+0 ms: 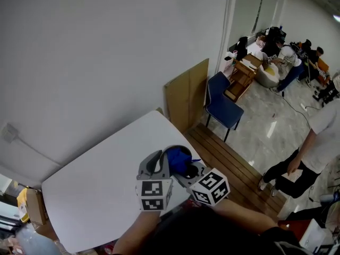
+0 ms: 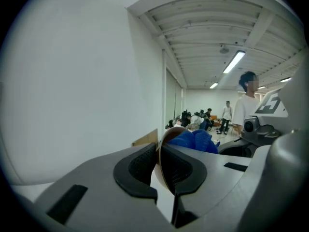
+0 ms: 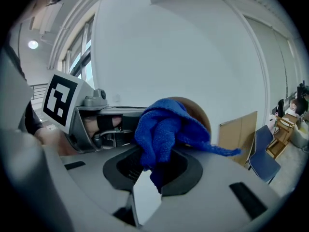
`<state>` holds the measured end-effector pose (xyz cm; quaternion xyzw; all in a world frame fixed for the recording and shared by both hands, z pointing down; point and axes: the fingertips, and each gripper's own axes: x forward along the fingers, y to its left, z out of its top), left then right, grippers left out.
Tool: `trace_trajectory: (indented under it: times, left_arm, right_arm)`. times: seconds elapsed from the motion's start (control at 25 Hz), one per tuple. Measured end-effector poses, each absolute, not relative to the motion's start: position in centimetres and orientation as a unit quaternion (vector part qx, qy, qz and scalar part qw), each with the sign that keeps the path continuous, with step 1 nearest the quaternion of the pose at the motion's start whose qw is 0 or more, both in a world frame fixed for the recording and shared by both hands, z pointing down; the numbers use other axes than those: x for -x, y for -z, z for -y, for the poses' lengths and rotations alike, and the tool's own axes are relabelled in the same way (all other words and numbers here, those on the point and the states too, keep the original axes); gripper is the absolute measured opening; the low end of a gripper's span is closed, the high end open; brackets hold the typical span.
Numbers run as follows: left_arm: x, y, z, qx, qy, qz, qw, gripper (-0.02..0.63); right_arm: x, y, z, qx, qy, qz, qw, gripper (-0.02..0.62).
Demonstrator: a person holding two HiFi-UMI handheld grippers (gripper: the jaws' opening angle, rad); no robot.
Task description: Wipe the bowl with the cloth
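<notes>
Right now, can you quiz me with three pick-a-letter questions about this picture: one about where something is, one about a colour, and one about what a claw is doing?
1. Where is the fuzzy blue cloth?
A. flat on the floor
B. up against the round brown bowl
C. stuffed in a drawer

2. What colour is the padded chair?
A. blue
B. red
C. yellow

3. What is the left claw doing?
A. hanging wide open, empty
B. holding a spoon
C. pinching the bowl's rim

Answers: B, the right gripper view shows the cloth bunched against the bowl. A, the head view shows its blue seat and back. C, the left gripper view shows the bowl's thin wall squeezed in that claw.
</notes>
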<state>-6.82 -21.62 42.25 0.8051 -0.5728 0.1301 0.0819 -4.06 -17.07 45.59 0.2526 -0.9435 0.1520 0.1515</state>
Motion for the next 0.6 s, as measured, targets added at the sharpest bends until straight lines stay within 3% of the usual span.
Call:
trace_trajectory:
  times: [0.6]
  left_arm:
    - [5.6,-43.0,20.3,-0.813,-0.172,0.555,0.042,0.04]
  right_arm:
    - [-1.8,-45.1,19.8,-0.34,-0.063,0.915,0.207,0.072]
